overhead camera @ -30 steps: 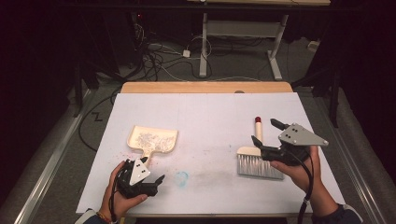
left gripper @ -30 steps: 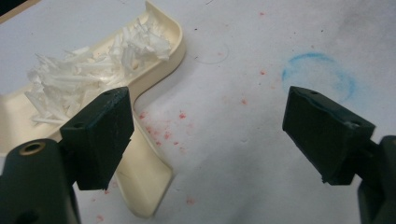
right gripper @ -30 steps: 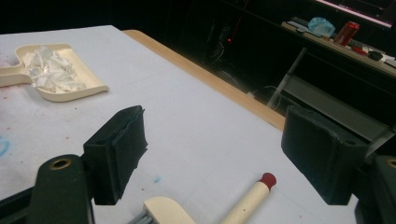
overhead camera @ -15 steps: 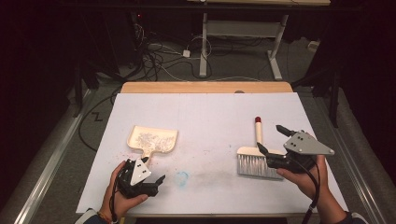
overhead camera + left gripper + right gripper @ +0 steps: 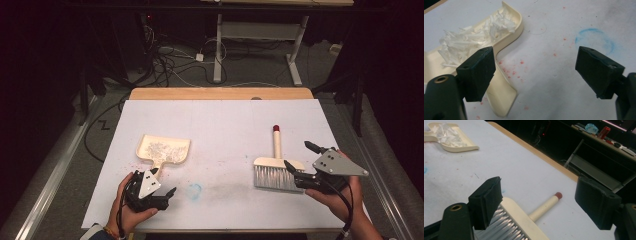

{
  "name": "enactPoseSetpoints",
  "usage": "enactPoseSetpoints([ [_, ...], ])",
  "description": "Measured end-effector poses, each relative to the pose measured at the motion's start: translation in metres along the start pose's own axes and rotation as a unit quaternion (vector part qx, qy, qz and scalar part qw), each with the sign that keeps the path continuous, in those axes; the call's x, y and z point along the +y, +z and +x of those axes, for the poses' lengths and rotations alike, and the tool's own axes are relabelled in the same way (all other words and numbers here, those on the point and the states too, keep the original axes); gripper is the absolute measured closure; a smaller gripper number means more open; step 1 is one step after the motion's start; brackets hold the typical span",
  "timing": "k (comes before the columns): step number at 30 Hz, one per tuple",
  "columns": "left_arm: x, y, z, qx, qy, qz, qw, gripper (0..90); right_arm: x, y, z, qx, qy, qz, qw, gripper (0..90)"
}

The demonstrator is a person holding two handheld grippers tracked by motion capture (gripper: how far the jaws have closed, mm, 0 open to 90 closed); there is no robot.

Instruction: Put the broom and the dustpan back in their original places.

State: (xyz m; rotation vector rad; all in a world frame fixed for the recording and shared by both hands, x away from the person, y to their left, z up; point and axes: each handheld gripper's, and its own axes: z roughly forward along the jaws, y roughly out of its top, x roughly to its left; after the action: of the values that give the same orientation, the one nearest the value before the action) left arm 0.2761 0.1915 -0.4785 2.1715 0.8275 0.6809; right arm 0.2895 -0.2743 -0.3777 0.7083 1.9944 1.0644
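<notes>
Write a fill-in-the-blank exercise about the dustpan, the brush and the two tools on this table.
1. The white shreds lie inside the ____.
2. The brush has a handle tipped in ____.
3. The left tool sits near the dustpan handle with its jaws ____.
4. The ring mark on the white table cover is coloured ____.

Missing words: dustpan; red; open; blue

The dustpan (image 5: 506,50) looks like smooth cream plastic with a slight sheen, holding thin white shreds (image 5: 471,42) that look like plastic or paper. The brush (image 5: 524,220) has a smooth cream body, a red-tipped handle and fine glossy grey bristles. The table's white sheet (image 5: 225,125) is matt, paper-like, over a wooden edge (image 5: 220,93); the gripper jaws are matt black.
</notes>
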Motion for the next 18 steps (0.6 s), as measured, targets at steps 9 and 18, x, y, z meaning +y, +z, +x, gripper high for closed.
enactPoseSetpoints([
  [9, 0.001, 0.000, -0.002, -0.003, -0.001, 0.003, 1.0000, 16.0, -0.012, -0.007, 0.002, -0.005, -0.019, -0.006, 0.9998, 22.7],
  [18, 0.000, 0.001, -0.002, 0.001, 0.010, 0.005, 0.9999, 16.0, -0.028, -0.009, -0.002, -0.017, -0.003, 0.015, 0.9997, 22.8],
])
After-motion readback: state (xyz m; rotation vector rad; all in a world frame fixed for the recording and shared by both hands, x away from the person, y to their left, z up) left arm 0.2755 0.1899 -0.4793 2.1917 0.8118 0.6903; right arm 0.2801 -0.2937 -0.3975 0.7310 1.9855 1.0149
